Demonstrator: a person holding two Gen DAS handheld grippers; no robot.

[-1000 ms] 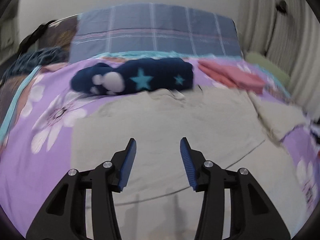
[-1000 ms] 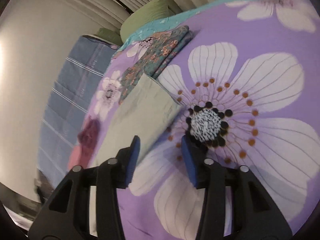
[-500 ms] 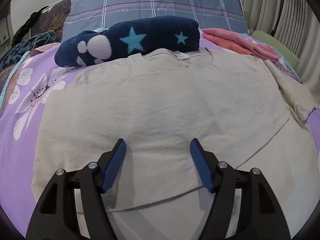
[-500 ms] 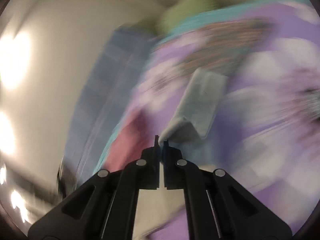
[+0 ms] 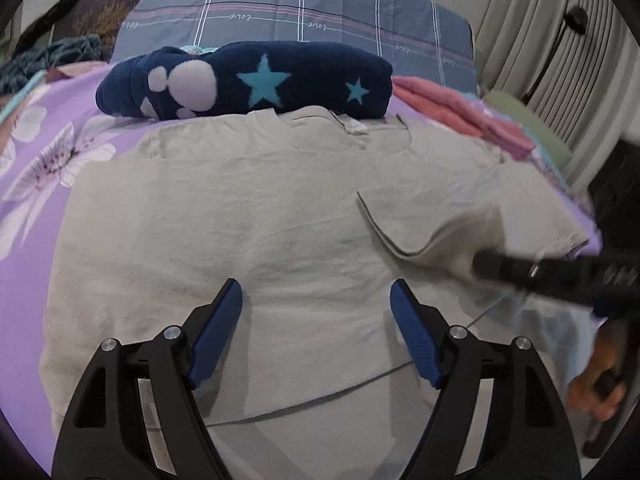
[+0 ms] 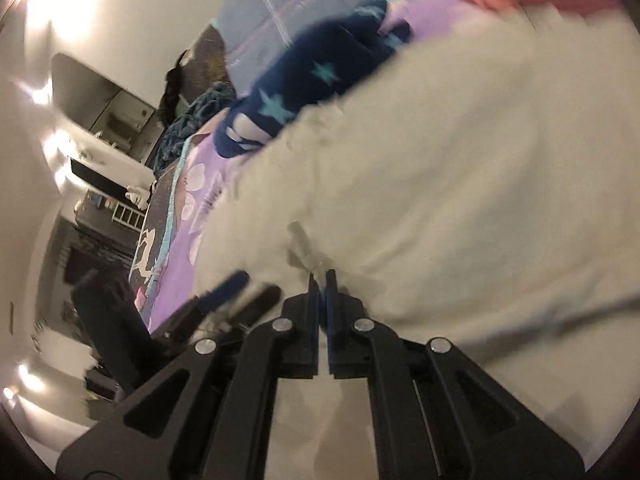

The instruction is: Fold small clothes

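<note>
A beige T-shirt (image 5: pixel 240 216) lies spread flat on the purple flowered bed sheet (image 5: pixel 44 160), collar toward the far side. My left gripper (image 5: pixel 316 286) hovers low over the shirt's lower middle; its jaws are opening, with only the flat cloth beneath them. My right gripper (image 5: pixel 478 266) comes in from the right, blurred, and is shut on the shirt's right sleeve (image 5: pixel 424 220), which is folded inward over the body. In the right wrist view the right gripper (image 6: pixel 320 276) shows shut tips with a blurred bit of beige cloth at them, and the left gripper's blue fingers (image 6: pixel 228 290) to its left.
A rolled navy blanket (image 5: pixel 248 80) with stars lies just beyond the collar. Folded pink clothes (image 5: pixel 460 112) sit at the far right, a grey plaid pillow (image 5: pixel 300 12) behind them. Curtains (image 5: pixel 540 40) hang on the right. A person's hand (image 5: pixel 596 392) holds the right gripper.
The right gripper shut on the sleeve and swept it fast to the left over the shirt. The left gripper sank closer to the shirt and its jaws spread wider.
</note>
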